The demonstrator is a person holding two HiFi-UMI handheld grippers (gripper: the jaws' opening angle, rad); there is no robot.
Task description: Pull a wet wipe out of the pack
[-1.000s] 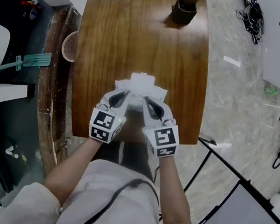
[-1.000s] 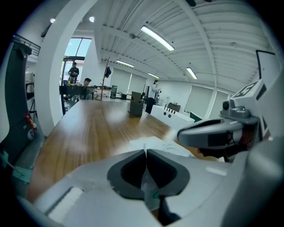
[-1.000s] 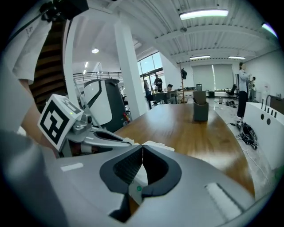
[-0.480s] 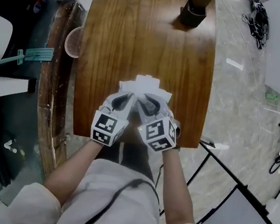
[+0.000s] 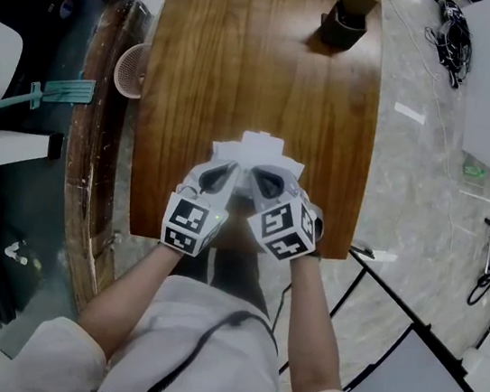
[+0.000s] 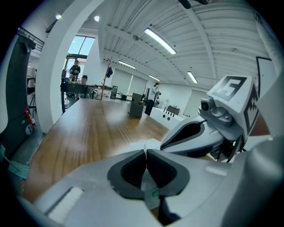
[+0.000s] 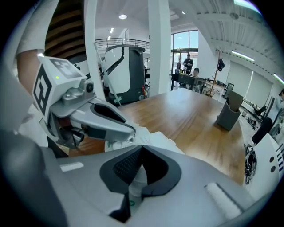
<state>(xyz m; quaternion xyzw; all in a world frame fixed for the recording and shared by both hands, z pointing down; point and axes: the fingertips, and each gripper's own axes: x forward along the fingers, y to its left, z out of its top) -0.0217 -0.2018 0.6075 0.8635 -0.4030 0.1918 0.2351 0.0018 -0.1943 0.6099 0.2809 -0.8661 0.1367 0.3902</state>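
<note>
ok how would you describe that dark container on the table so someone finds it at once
Start with the long wooden table and follow it to its far end, away from the person. There, toward the right edge in the head view, stands a dark open-topped box. It is the only dark, upright thing on the wood; the white pack lies flat at the near edge.

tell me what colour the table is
Warm brown with wood grain. The table shows best in the head view.
</note>
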